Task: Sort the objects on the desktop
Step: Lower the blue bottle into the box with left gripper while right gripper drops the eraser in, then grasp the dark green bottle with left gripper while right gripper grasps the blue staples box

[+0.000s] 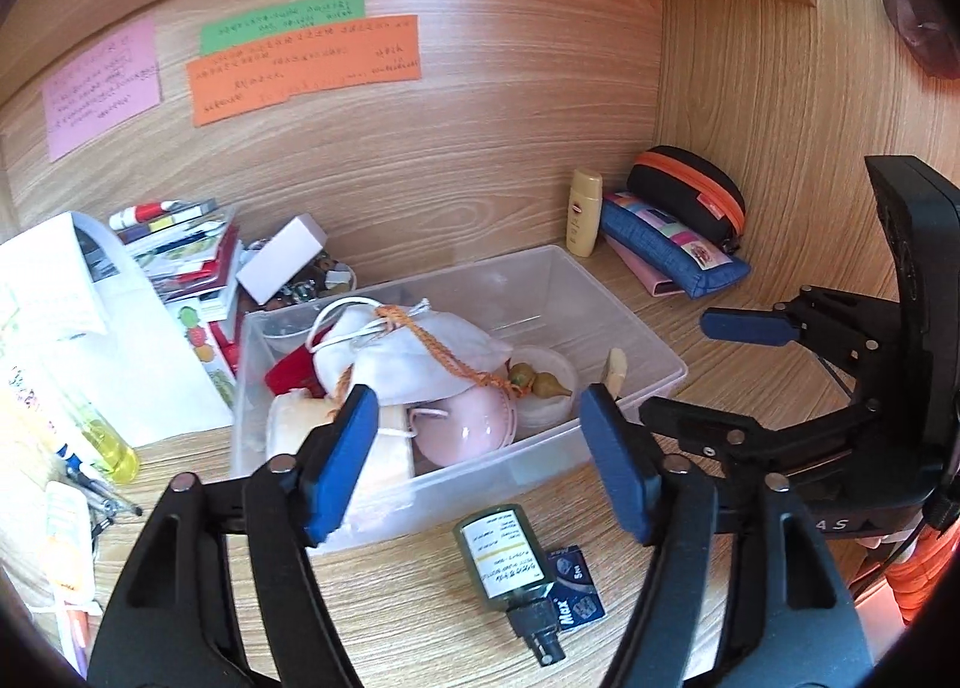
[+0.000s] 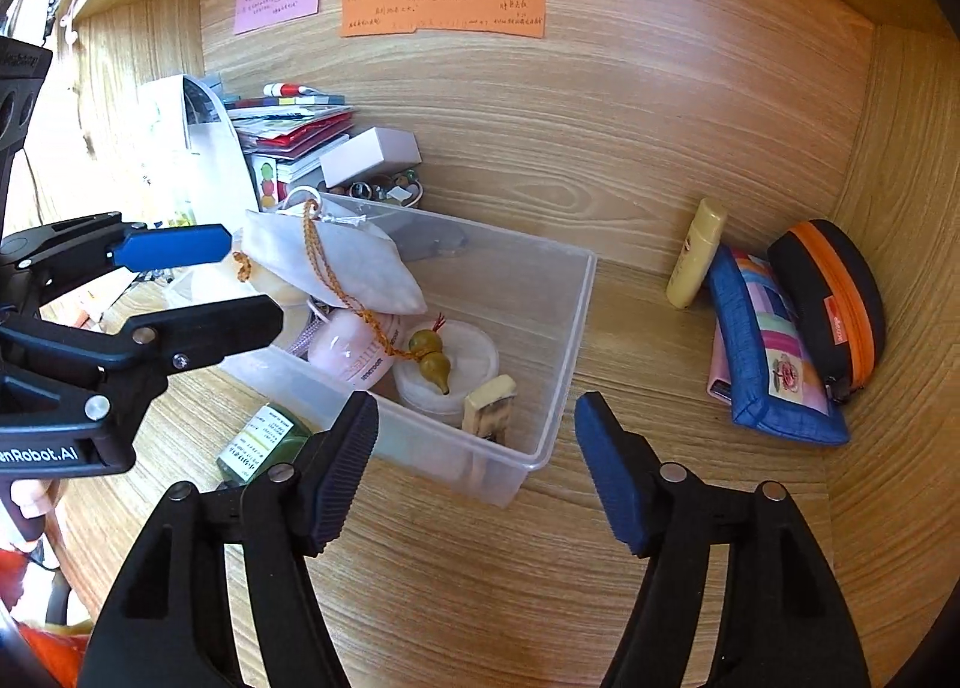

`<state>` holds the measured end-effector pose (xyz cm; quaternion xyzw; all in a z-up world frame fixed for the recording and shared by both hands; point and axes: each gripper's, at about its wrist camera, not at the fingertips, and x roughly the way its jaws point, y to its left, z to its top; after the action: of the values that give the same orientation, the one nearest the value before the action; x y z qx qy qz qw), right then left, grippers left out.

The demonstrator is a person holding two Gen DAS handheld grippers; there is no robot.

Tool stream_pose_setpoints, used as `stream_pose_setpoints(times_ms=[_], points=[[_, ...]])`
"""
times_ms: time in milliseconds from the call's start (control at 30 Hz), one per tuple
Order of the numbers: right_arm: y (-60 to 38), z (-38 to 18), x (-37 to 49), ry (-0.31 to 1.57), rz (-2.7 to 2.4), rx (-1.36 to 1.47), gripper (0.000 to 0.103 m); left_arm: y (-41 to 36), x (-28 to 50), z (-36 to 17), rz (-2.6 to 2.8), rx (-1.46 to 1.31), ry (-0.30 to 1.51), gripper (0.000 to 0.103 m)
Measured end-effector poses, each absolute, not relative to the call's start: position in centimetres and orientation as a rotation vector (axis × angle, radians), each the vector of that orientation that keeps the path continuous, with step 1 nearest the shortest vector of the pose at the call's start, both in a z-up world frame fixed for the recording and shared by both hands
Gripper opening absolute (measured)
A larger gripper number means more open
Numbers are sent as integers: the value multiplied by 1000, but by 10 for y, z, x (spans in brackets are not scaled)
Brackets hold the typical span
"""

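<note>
Clear plastic bin (image 2: 558, 328) sits mid-desk, holding the white pouch (image 2: 360, 262) and gourd charm (image 2: 433, 361). Your left gripper (image 1: 480, 466) and right gripper (image 2: 474, 472) both gape wide at its near edge, gripping nothing.

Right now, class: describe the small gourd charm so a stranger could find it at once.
Find the clear plastic bin on the wooden desk. Inside, on a round white jar, lies the olive gourd charm, tied to an orange braided cord; nothing else there is double-bulbed.
</note>
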<state>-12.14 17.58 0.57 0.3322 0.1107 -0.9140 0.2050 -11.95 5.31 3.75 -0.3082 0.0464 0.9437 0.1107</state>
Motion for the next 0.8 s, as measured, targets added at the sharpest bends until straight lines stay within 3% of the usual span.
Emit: stream_pose_setpoints(times_ms=[200, 367, 800], points=[[172, 7, -106, 335, -2547, 907, 78, 35, -103, 37, 2813, -907, 106, 88], [167, 1, -95, 350, -2530, 918, 80, 19, -94, 31, 2830, -951, 74, 92], [135, -50, -78, 411, -2364, 1068, 80, -9, -80, -12, 2803, -1147, 15, 92]])
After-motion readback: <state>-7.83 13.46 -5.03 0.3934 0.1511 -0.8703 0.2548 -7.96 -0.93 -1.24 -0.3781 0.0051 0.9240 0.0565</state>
